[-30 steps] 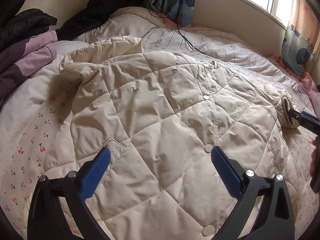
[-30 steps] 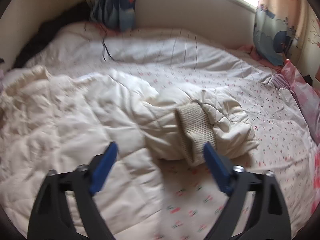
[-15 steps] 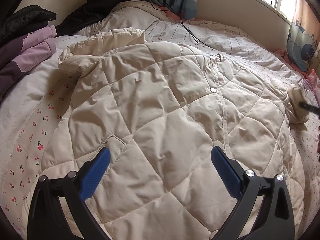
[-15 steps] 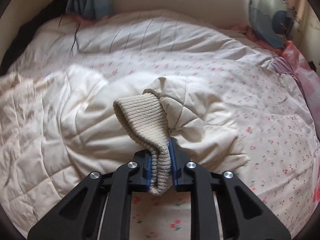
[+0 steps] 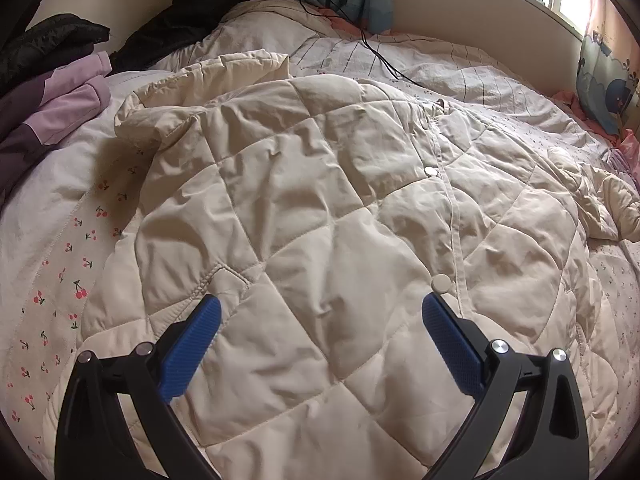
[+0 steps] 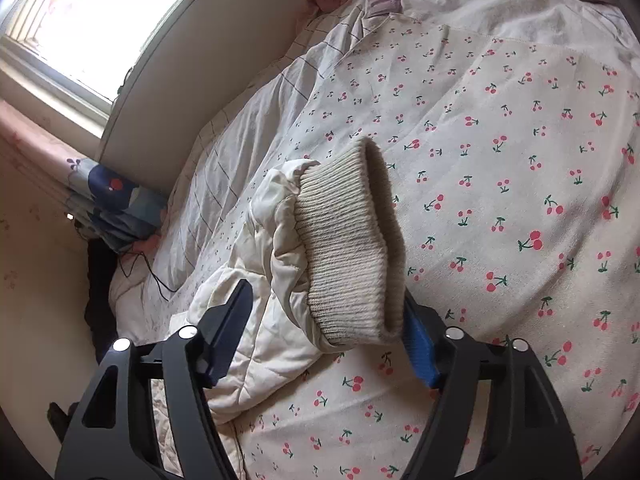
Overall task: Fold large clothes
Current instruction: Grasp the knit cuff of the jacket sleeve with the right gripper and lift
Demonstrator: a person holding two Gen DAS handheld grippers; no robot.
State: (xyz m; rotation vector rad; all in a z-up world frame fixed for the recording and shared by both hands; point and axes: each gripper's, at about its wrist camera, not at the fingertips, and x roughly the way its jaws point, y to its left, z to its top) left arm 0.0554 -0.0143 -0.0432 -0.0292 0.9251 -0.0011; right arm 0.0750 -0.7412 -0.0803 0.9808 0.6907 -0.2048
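A cream quilted jacket (image 5: 320, 208) lies spread front-up on the bed, snaps down its middle. My left gripper (image 5: 320, 320) is open and hovers over its lower front, holding nothing. In the right wrist view the jacket's sleeve (image 6: 260, 300) ends in a ribbed knit cuff (image 6: 348, 240). My right gripper (image 6: 332, 312) is open, its fingers on either side of the cuff, which lies on the cherry-print sheet (image 6: 520, 160). The sleeve also shows at the right edge of the left wrist view (image 5: 600, 200).
Purple and black clothes (image 5: 52, 92) are piled at the left of the bed. A black cable (image 5: 384, 60) runs across the quilt at the back. A padded headboard (image 5: 480, 4) and window (image 6: 100, 20) lie beyond. Blue patterned curtains (image 6: 116, 208) hang nearby.
My right gripper was shut on the cuff half a second ago; it has now opened and rolled to one side, the cuff lying between its fingers. The left gripper has stayed open over the jacket.
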